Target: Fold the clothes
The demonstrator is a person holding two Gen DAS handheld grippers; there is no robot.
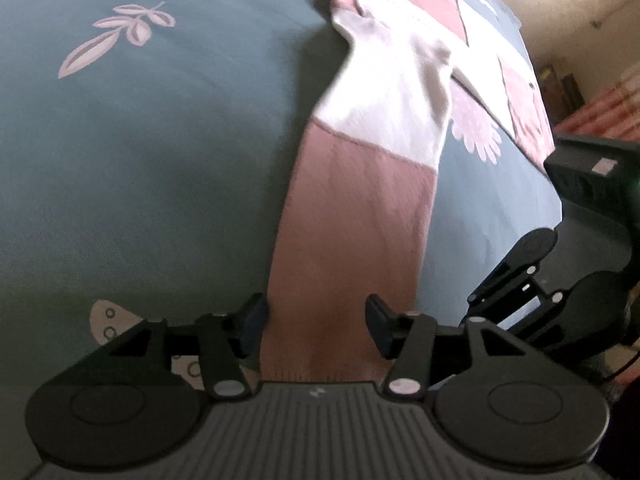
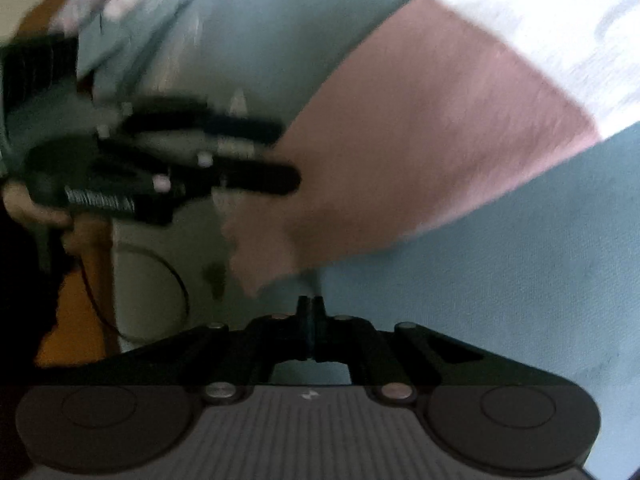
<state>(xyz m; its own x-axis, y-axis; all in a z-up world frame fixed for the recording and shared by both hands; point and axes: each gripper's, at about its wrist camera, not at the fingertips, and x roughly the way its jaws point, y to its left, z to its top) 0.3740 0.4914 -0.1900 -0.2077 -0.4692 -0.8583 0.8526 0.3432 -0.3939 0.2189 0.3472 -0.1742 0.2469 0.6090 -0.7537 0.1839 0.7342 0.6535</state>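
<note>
While the sleeve [image 1: 352, 216] runs lengthwise away from the spread left claw [image 1: 316, 328], its cuff lies between those fingers; the right claw [image 2: 311, 320] is pressed together, empty, just beside the cuff.

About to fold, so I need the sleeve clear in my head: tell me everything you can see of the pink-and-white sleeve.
The sleeve looks like soft knit: dusty pink at the cuff end, white further up, running to the pink-and-white garment body at the top of the left view. It lies flat and nearly straight on the teal bedsheet. Its cuff end sits between the left gripper's open fingers, not pinched. The right gripper is shut just short of the cuff edge, apparently gripping nothing.
</note>
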